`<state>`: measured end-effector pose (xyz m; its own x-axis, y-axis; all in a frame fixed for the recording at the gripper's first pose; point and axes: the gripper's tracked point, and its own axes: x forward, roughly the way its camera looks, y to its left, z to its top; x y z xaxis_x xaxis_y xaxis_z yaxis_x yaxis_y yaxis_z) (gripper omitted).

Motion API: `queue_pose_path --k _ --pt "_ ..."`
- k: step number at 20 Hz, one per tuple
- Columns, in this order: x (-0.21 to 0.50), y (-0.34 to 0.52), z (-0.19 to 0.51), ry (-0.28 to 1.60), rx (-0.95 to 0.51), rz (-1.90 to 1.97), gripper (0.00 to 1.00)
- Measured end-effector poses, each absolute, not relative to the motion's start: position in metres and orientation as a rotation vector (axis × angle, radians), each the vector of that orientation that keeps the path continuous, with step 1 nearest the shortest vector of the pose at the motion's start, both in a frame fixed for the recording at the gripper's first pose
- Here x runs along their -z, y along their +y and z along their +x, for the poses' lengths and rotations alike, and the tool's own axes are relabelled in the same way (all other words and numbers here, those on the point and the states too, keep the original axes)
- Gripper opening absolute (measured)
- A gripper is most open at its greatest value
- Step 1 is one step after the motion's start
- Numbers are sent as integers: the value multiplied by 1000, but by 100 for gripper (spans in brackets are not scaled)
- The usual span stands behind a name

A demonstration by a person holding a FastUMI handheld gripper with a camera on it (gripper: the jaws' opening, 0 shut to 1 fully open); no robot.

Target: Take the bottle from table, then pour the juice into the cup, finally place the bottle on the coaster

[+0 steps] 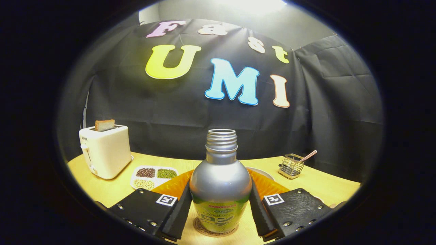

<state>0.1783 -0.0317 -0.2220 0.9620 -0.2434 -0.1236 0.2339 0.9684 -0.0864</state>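
Observation:
A silver bottle (pixel 220 180) with a green label and an uncapped threaded neck stands upright on a round brown coaster (pixel 203 232). It sits between the two black fingers of my gripper (pixel 220 190). Both pads touch its sides at the shoulder, so the gripper is shut on it. Just beyond the bottle on its right, a white rim (pixel 265 173) peeks out, perhaps the cup; most of it is hidden.
An orange mat (pixel 173 185) lies behind the bottle on the wooden table (pixel 323 185). A white toaster (pixel 105 151) holding a slice of bread stands far left. A divided dish of beans (pixel 154 177) is beside it. A wire holder (pixel 291 166) stands far right.

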Motion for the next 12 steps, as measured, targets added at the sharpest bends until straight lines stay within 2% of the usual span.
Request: queue_pose_path --k 12 --pt "245 -28 186 136 219 10 78"
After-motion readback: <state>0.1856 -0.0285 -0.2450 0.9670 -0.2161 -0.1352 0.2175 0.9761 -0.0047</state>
